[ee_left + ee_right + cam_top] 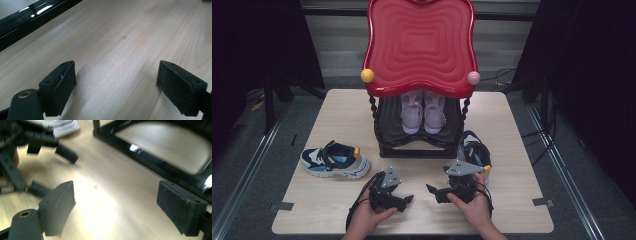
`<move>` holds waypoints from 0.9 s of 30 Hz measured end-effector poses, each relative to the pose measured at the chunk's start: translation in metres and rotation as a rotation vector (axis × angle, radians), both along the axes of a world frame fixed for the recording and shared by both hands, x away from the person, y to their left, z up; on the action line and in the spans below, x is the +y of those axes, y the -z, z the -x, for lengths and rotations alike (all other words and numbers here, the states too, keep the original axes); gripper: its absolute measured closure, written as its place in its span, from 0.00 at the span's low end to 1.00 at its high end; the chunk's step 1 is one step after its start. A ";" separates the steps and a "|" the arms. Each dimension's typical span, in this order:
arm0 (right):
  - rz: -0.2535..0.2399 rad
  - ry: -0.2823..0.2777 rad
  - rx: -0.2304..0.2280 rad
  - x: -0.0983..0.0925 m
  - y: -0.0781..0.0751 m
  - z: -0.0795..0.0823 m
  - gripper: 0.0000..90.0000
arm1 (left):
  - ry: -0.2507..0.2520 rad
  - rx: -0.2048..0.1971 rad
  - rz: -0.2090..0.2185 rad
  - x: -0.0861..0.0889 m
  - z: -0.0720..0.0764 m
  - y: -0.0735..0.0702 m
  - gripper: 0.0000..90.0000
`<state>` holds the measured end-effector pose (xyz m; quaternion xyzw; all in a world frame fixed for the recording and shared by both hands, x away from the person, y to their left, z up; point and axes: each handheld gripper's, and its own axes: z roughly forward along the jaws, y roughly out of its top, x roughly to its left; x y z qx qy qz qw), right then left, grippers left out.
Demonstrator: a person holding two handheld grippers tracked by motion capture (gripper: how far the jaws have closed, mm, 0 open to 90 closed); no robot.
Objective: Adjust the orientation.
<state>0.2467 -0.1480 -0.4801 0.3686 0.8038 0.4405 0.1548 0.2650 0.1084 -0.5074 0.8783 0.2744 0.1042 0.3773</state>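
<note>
Left hand-held gripper (408, 199): spread, empty | right hand-held gripper (432, 190): spread, empty | blue sneaker (335, 160) on surface (332, 200) | risk: facing jaws near, likely collision.

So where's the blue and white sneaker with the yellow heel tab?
In the high view, the blue and white sneaker lies on the wooden table, left of the black shoe rack and up-left of the left gripper.

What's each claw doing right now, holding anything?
Left claw: open, nothing between the jaws, bare table under it.
Right claw: open, holding nothing, over the table near the rack's black base.
</note>
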 end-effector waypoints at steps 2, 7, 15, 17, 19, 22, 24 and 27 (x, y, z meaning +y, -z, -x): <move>0.022 -0.012 0.012 -0.002 0.006 0.003 0.16 | 0.001 -0.002 -0.001 0.000 0.000 0.000 0.17; 0.044 -0.023 0.057 -0.005 0.018 0.006 0.16 | 0.000 -0.002 -0.001 0.000 0.000 0.000 0.17; 0.093 -0.037 0.073 -0.007 0.028 0.006 0.16 | 0.000 0.000 0.001 0.000 0.000 0.000 0.17; 0.094 -0.037 0.062 -0.007 0.028 0.006 0.16 | 0.000 -0.001 -0.001 0.000 0.000 0.000 0.17; 0.104 -0.047 0.083 -0.007 0.029 0.005 0.16 | 0.000 0.000 0.001 0.000 0.000 0.000 0.17; 0.111 -0.051 0.090 -0.008 0.029 0.004 0.16 | 0.000 0.000 0.001 0.000 0.000 0.000 0.17; 0.120 -0.056 0.087 -0.008 0.030 0.004 0.16 | 0.000 0.000 0.000 0.000 0.000 0.000 0.17; 0.142 -0.062 0.089 -0.007 0.029 0.005 0.15 | 0.000 0.000 0.001 0.000 0.000 0.000 0.17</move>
